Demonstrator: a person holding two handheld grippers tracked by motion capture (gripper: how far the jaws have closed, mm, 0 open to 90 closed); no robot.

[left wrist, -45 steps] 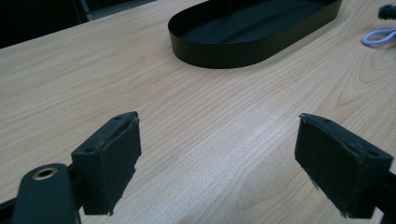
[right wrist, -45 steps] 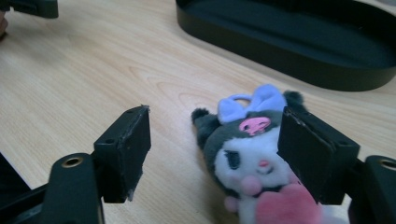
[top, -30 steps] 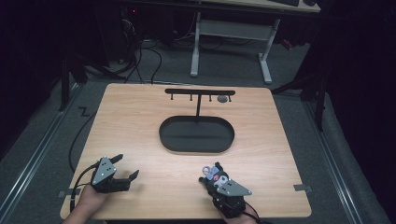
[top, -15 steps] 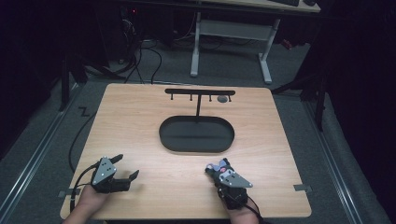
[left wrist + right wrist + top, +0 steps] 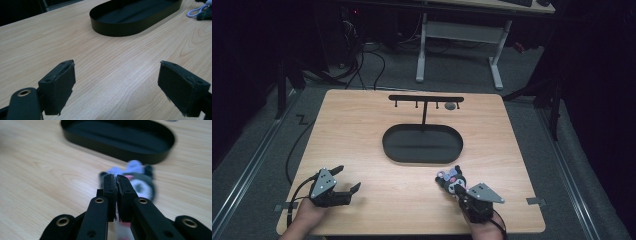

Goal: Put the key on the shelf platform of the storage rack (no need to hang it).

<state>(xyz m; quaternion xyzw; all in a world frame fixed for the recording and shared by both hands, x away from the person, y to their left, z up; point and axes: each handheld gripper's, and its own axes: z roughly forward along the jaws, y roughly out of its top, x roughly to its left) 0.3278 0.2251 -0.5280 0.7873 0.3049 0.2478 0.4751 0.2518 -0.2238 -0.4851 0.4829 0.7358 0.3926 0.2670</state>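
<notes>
Since the earlier frame, the right gripper (image 5: pixel 453 184) has shifted forward with a small plush toy (image 5: pixel 140 182) pinched between its pressed-together jaws; the left gripper (image 5: pixel 348 181) is unmoved. Toy: soft, dark grey and white, lilac bow, pink detail, protruding just beyond the jaw tips. Left jaws spread wide over bare wood-grain table (image 5: pixel 362 135). Ahead of both sits an oval black tray (image 5: pixel 422 144), smooth-walled.

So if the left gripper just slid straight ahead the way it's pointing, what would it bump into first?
Probably the black oval tray. The left gripper has its fingers open over bare table, and the tray lies ahead, slightly to the right in its own view. Depth is hard to judge.
</notes>
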